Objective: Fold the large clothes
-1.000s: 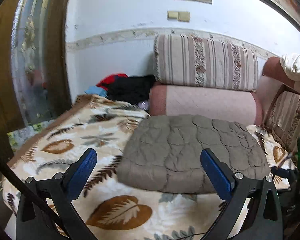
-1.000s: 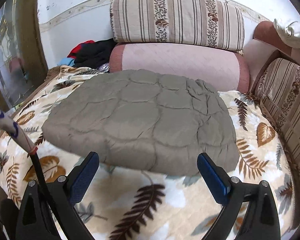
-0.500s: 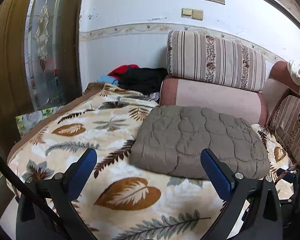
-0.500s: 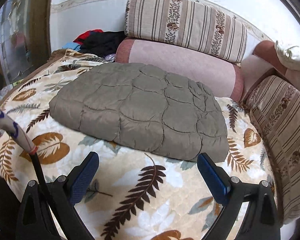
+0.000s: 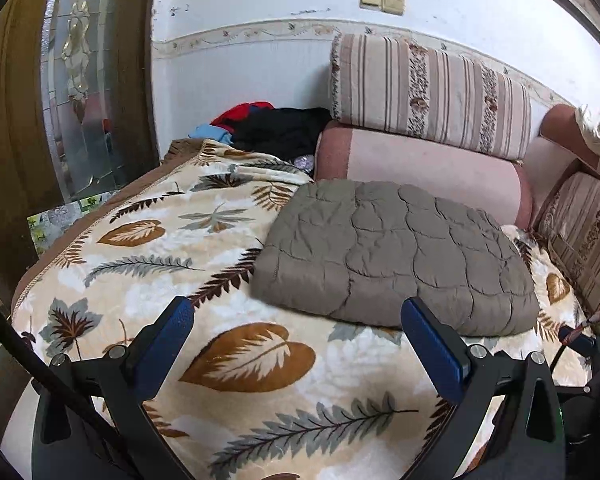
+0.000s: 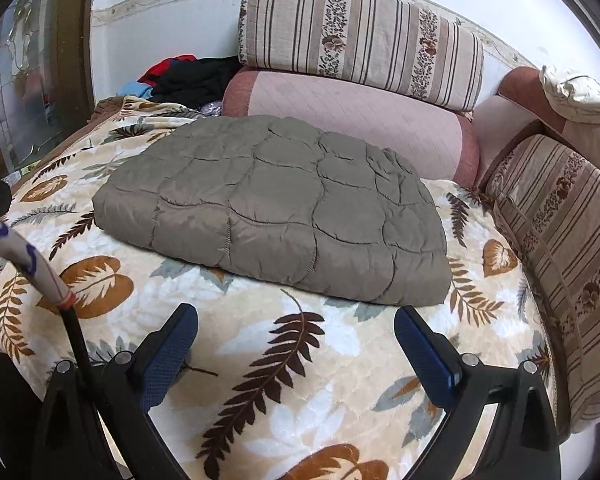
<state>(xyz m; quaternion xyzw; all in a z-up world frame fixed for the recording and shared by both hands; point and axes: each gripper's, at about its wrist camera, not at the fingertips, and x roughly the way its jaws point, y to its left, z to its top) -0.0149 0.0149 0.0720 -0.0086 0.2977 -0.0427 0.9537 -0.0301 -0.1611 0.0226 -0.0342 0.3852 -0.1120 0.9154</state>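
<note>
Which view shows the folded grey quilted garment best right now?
The right wrist view: the grey quilted garment sits central, its whole top and near edge visible between the open jaws. The left wrist view shows it too, but off to the right, with its near right corner hidden behind a jaw.

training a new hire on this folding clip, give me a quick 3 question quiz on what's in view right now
1. True or false: the left tongs are clamped on the grey quilted garment.
2. What does the garment lie on? A) bare floor B) leaf-print blanket C) striped cushion
3. Fill in: the pile of dark clothes sits at the far ____ corner of the blanket.

Key: 1 false, both the left and the right tongs are open and short of the garment. 2 B. 3 left.
</note>
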